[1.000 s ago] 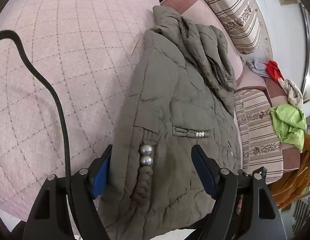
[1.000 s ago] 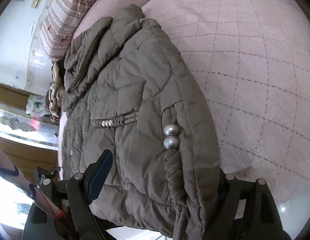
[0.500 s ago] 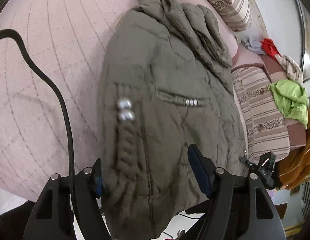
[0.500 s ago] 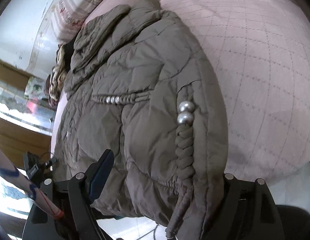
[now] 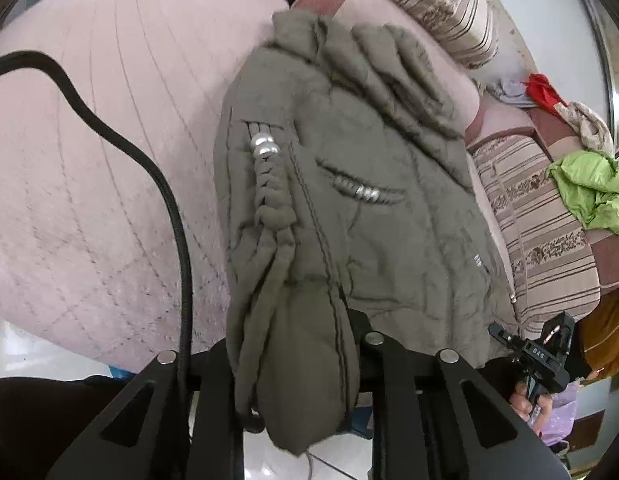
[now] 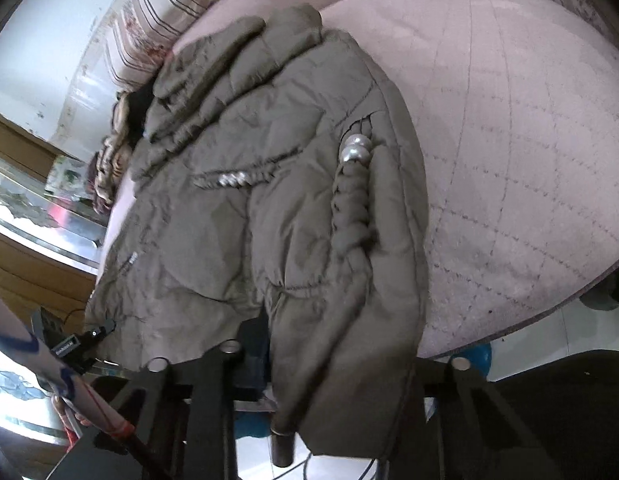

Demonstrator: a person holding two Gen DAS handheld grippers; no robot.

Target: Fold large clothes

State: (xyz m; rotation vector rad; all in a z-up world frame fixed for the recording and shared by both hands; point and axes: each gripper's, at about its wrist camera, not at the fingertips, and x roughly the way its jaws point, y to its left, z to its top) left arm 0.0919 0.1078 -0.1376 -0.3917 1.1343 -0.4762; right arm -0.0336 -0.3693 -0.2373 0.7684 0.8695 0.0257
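Left tongs (image 5: pixel 293 344) closing, clamped on the jacket (image 5: pixel 349 200) hem; right tongs (image 6: pixel 341 360) closing on it too; jacket lies on the bed (image 5: pixel 89 160); best lift both corners evenly, keeping the hem taut.

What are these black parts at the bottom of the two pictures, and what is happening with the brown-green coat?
No robot arm is here: a person holds one two-finger tool in each hand, each with a camera looking forward. One picture is from the left gripper, the other from the right gripper. A padded olive jacket lies on a pink quilted bedspread, with striped pillows and a green garment beyond. Both pairs of jaws are closing, each with a bunched part of the jacket's near edge between them. A black cable hangs across the left picture.
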